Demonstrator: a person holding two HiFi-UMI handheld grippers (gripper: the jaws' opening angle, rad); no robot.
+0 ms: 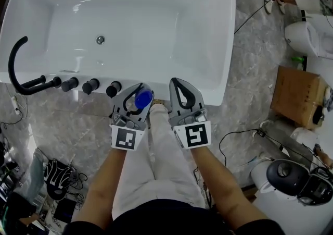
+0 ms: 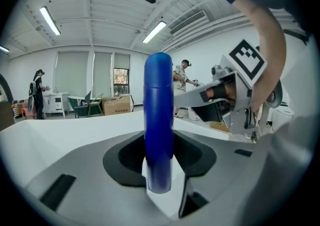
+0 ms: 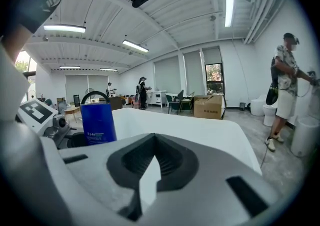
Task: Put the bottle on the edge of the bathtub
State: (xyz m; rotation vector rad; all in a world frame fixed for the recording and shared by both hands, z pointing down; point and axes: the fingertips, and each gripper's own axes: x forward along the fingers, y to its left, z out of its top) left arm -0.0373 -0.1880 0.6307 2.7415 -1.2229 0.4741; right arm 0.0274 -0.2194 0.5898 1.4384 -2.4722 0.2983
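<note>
A blue cylindrical bottle (image 1: pixel 143 98) stands upright between the jaws of my left gripper (image 1: pixel 139 91), which is shut on it. In the left gripper view the bottle (image 2: pixel 159 120) rises straight out of the gripper (image 2: pixel 160 172). My right gripper (image 1: pixel 177 84) is beside it on the right, shut with nothing in it. From the right gripper (image 3: pixel 149 170) the bottle (image 3: pixel 98 122) shows at the left. Both grippers hover at the near rim of the white bathtub (image 1: pixel 225 46), over the person's legs.
A black curved faucet (image 1: pixel 20 67) and three black knobs (image 1: pixel 91 85) line the tub's near left rim. A cardboard box (image 1: pixel 299 96), white fixtures (image 1: pixel 307 36) and cables lie on the marble floor to the right. People stand in the background (image 3: pixel 285 89).
</note>
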